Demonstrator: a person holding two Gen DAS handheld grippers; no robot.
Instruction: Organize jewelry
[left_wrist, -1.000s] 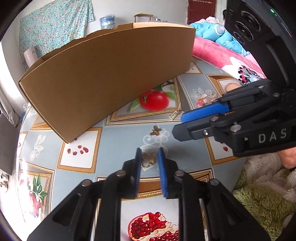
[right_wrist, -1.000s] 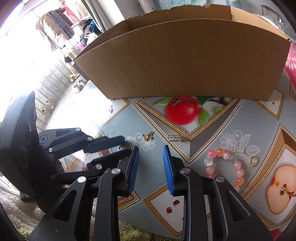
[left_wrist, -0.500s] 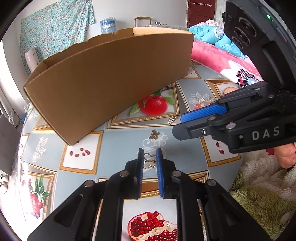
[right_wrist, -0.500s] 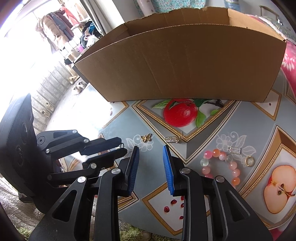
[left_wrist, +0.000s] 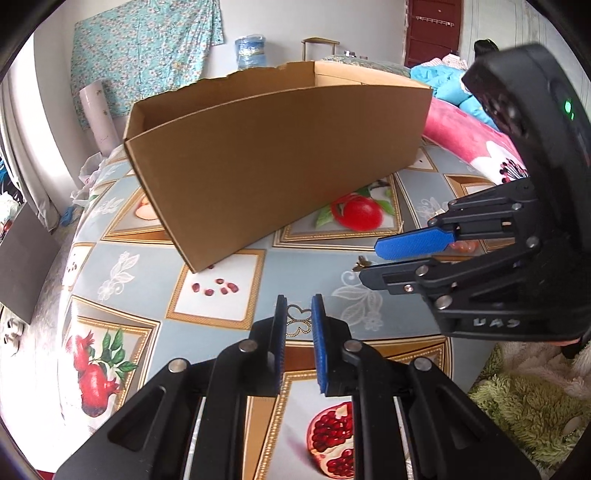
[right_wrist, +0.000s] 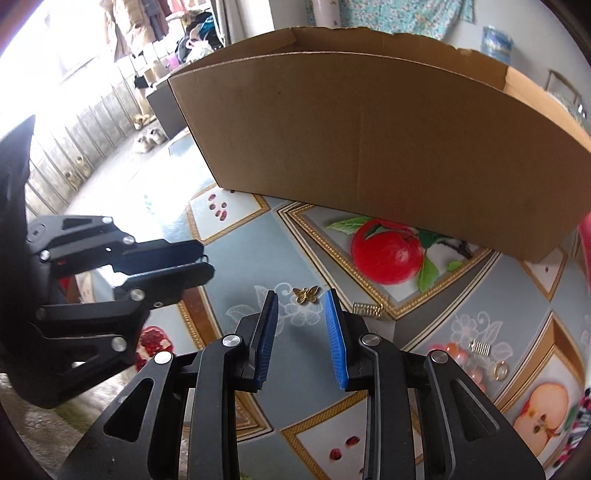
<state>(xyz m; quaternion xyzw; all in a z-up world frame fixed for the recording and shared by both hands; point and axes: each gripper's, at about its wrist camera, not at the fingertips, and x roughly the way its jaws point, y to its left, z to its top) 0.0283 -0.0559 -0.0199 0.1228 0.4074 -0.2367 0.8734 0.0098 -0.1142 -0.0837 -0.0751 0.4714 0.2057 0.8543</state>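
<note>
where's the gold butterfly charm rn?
Right wrist view: the butterfly lies on the tablecloth just ahead of the open right claw, left of a small spring.

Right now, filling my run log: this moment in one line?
left claw: shut on clover | right claw: open, empty | butterfly: ahead of right claw

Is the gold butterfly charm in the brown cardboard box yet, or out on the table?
Out. The gold butterfly charm lies flat on the patterned tablecloth, in front of the brown cardboard box, just ahead of the right gripper.
</note>
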